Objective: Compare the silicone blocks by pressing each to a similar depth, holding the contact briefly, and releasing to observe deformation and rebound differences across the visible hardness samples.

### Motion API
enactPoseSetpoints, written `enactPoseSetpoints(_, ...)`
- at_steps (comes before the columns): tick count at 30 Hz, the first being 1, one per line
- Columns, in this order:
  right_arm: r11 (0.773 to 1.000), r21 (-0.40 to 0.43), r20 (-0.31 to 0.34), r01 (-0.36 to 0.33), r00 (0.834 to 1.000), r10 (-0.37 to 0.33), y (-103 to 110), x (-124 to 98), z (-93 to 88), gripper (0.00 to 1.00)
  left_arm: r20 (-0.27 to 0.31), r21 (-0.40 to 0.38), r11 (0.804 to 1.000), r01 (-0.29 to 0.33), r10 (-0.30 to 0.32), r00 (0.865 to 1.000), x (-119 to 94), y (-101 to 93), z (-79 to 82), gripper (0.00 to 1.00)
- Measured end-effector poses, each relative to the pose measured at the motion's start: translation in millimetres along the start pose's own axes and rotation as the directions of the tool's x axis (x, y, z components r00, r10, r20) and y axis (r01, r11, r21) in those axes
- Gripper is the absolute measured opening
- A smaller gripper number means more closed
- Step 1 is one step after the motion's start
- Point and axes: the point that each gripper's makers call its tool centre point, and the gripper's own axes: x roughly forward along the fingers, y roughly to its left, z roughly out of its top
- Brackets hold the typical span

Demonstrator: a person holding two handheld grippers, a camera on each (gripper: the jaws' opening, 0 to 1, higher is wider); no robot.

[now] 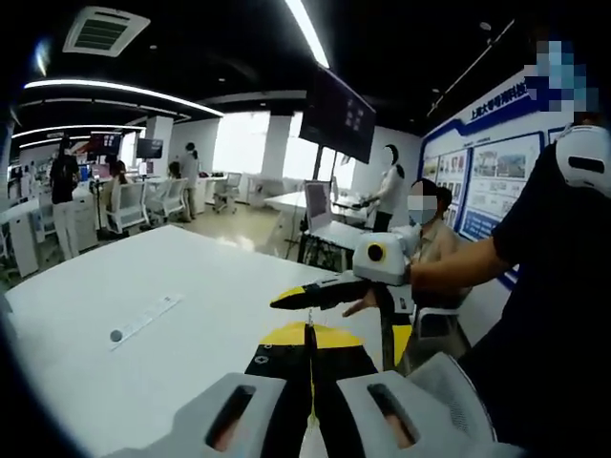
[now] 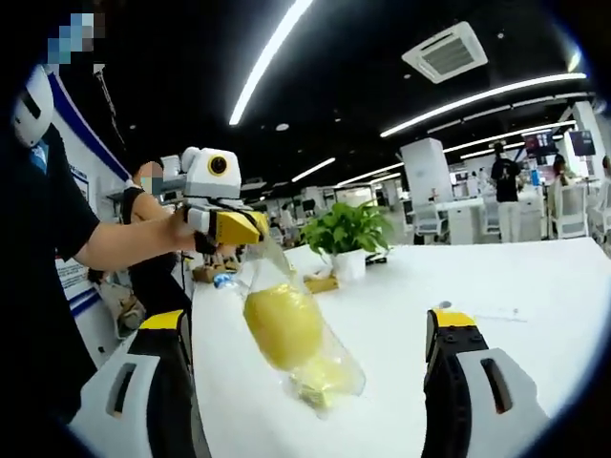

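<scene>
Container: a clear, crinkled plastic bag [image 2: 286, 315] is seen in the right gripper view, with the samples enclosed in it.
Grip: the bag's neck is pinched between the closed yellow jaws of the left gripper [image 2: 239, 229], and the bag hangs from them.
Pose: the bag is tilted, running from the left gripper's jaws downwards to its wider bottom end.
Place: it is hung between the spread jaws of the right gripper [image 2: 305, 320], touched by neither.
Upper sample: a rounded yellow silicone lump [image 2: 282, 327] is lodged mid-bag.
Lower sample: a smaller, paler yellow-green silicone piece [image 2: 320, 382] is settled at the bag's bottom, just below the lump; its exact shape cannot be told.
</scene>
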Motion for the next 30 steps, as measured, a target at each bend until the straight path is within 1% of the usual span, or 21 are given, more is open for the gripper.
enactPoseSetpoints(1, 0.999, -0.018, -0.01, 0.031, 0.999, -0.031, -5.6, -5.5, -0.7, 0.96, -0.003, -0.004, 1.0, 0.0, 0.0, 1.0, 1.0, -0.4, -1.9, 0.0)
enactPoseSetpoints(5, 0.996, -0.051, -0.019, 0.07, 0.997, -0.071, -12.9, -21.0, -0.8, 0.96, -0.009, -0.015, 1.0, 0.002, -0.002, 1.0, 3.1, -1.6, -5.7, 0.0)
enactPoseSetpoints(6, 0.993, -0.075, -0.033, 0.096, 0.995, -0.099, -17.7, -26.6, -2.4, 0.96, -0.007, -0.015, 1.0, 0.001, -0.001, 1.0, 3.5, -1.7, -5.7, 0.0)
enactPoseSetpoints(7, 0.987, -0.117, -0.046, 0.114, 0.992, -0.12, -20.8, -32.9, -3.7, 0.96, -0.005, -0.019, 1.0, 0.003, -0.003, 1.0, 4.1, -2.2, -5.5, 0.0)
enactPoseSetpoints(8, 0.983, -0.142, -0.046, 0.119, 0.991, -0.127, -21.5, -36.8, -4.0, 0.96, -0.003, -0.019, 1.0, 0.005, -0.005, 1.0, 4.6, -2.9, -5.3, 0.0)
enactPoseSetpoints(9, 0.975, -0.168, -0.065, 0.143, 0.986, -0.156, -25.4, -43.3, -7.5, 0.96, 0.0, -0.02, 1.0, 0.007, -0.007, 1.0, 5.5, -3.5, -4.7, 0.0)
enactPoseSetpoints(10, 0.971, -0.183, -0.073, 0.151, 0.983, -0.167, -26.6, -47.5, -9.3, 0.96, 0.001, -0.019, 1.0, 0.007, -0.007, 1.0, 5.9, -3.7, -4.4, 0.0)
enactPoseSetpoints(11, 0.972, -0.181, -0.07, 0.149, 0.984, -0.164, -25.2, -50.4, -10.3, 0.96, 0.004, -0.016, 1.0, 0.006, -0.006, 1.0, 6.6, -4.0, -3.7, 0.0)
enactPoseSetpoints(14, 0.965, -0.194, -0.043, 0.179, 0.981, -0.19, -27.6, -66.2, -9.3, 0.96, 0.016, -0.016, 1.0, 0.009, -0.009, 1.0, 9.3, -5.6, -0.1, 0.0)
enactPoseSetpoints(15, 0.962, -0.194, -0.034, 0.193, 0.978, -0.203, -29.0, -71.6, -8.4, 0.96, 0.019, -0.015, 1.0, 0.009, -0.009, 1.0, 10.0, -6.0, 0.8, 0.0)
enactPoseSetpoints(17, 0.957, -0.186, -0.035, 0.222, 0.972, -0.233, -31.7, -85.0, -8.9, 0.96, 0.023, -0.015, 1.0, 0.011, -0.011, 1.0, 11.6, -6.5, 2.2, 0.0)
enactPoseSetpoints(18, 0.952, -0.19, -0.021, 0.239, 0.969, -0.247, -31.6, -93.8, -7.1, 0.95, 0.025, -0.016, 1.0, 0.013, -0.013, 1.0, 12.3, -6.7, 2.6, 0.0)
enactPoseSetpoints(19, 0.95, -0.193, -0.018, 0.246, 0.967, -0.254, -31.2, -99.2, -6.7, 0.92, 0.026, -0.016, 1.0, 0.013, -0.012, 1.0, 12.7, -6.4, 2.8, 0.0)
enactPoseSetpoints(22, 0.929, -0.226, -0.022, 0.294, 0.952, -0.306, -33.7, -122.3, -8.4, 0.9, 0.028, -0.019, 1.0, 0.014, -0.013, 1.0, 15.4, -6.1, 2.4, 0.0)
enactPoseSetpoints(25, 0.927, -0.222, -0.032, 0.302, 0.948, -0.317, -30.7, -136.2, -12.5, 0.89, 0.026, -0.019, 1.0, 0.015, -0.015, 1.0, 18.6, -7.5, 1.2, 0.0)
enactPoseSetpoints(30, 0.922, -0.215, -0.035, 0.323, 0.94, -0.338, -24.0, -152.8, -13.8, 0.9, 0.024, -0.026, 0.999, 0.023, -0.023, 0.999, 25.4, -9.8, -1.0, 0.0)
